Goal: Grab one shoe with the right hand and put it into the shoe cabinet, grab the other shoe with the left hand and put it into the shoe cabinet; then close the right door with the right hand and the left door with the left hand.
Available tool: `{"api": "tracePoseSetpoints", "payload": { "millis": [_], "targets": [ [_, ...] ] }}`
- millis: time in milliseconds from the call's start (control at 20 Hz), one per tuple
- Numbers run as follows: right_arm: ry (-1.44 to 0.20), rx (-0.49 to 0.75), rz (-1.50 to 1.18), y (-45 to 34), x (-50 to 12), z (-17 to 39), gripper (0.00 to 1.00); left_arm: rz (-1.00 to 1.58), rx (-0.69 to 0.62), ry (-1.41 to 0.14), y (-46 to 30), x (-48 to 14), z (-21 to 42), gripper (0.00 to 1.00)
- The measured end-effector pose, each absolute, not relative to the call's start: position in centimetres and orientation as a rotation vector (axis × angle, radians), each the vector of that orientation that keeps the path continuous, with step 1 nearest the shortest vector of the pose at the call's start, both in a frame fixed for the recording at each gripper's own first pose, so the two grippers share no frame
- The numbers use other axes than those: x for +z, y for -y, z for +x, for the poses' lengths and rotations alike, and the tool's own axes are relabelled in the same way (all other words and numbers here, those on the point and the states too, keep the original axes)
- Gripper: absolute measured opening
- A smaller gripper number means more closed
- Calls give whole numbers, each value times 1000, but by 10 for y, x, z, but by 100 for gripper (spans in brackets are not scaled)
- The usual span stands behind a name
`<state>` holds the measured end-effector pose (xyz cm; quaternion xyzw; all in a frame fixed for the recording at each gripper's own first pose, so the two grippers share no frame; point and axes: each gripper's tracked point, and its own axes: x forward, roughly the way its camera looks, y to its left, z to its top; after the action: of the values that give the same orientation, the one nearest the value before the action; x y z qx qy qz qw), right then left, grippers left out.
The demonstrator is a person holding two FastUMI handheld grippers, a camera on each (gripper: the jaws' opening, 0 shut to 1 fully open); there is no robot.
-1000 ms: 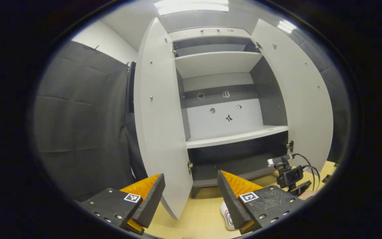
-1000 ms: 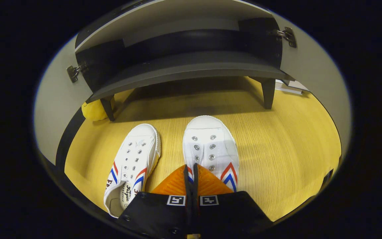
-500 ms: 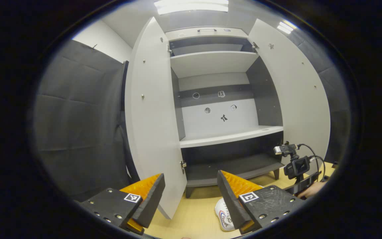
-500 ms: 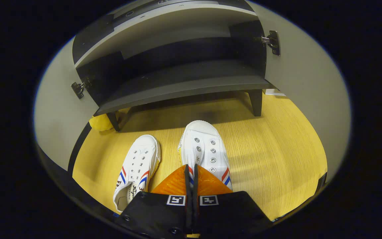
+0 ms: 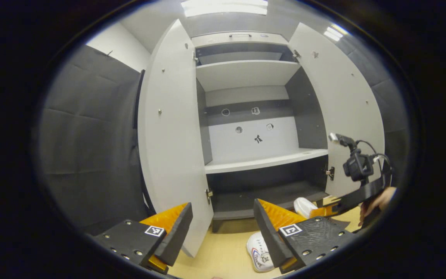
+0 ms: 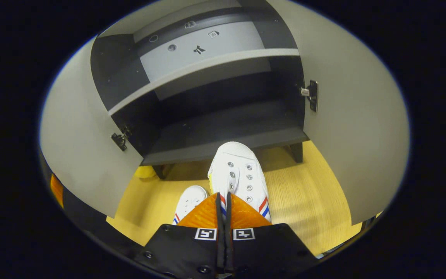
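Note:
My right gripper [image 6: 223, 195] is shut on the heel end of a white shoe [image 6: 238, 174] with red and blue stripes. It holds the shoe off the floor, toe pointing at the front edge of the cabinet's dark bottom shelf [image 6: 223, 135]. The other white shoe [image 6: 190, 201] lies on the wooden floor to its left. In the left gripper view, that shoe [image 5: 258, 254] sits just below my left gripper [image 5: 222, 205], which is open with nothing in it. Farther right, the held shoe [image 5: 303, 205] hangs in the right gripper [image 5: 325, 211], a hand behind it.
The shoe cabinet stands with both doors wide open: left door [image 5: 168, 135], right door [image 5: 347, 108]. A white middle shelf [image 5: 261, 161] and an upper shelf [image 5: 246, 71] are bare. A yellow object [image 6: 145, 171] lies under the cabinet by its left leg.
My right gripper has lifted its shoe off the floor and carried it forward to the bottom shelf's edge. The left gripper stays open and has shifted slightly.

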<state>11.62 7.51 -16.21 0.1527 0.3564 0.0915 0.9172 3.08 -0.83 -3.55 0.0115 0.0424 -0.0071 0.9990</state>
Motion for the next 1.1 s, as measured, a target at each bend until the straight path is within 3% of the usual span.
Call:
{"api": "tracePoseSetpoints", "payload": {
  "millis": [650, 1100],
  "targets": [
    [-473, 239, 349, -63, -13, 158, 1, 12, -33, -68, 19, -31, 44, 90],
    [-356, 253, 340, -62, 52, 236, 0, 0, 3, -80, 15, -36, 53, 89]
  ]
}}
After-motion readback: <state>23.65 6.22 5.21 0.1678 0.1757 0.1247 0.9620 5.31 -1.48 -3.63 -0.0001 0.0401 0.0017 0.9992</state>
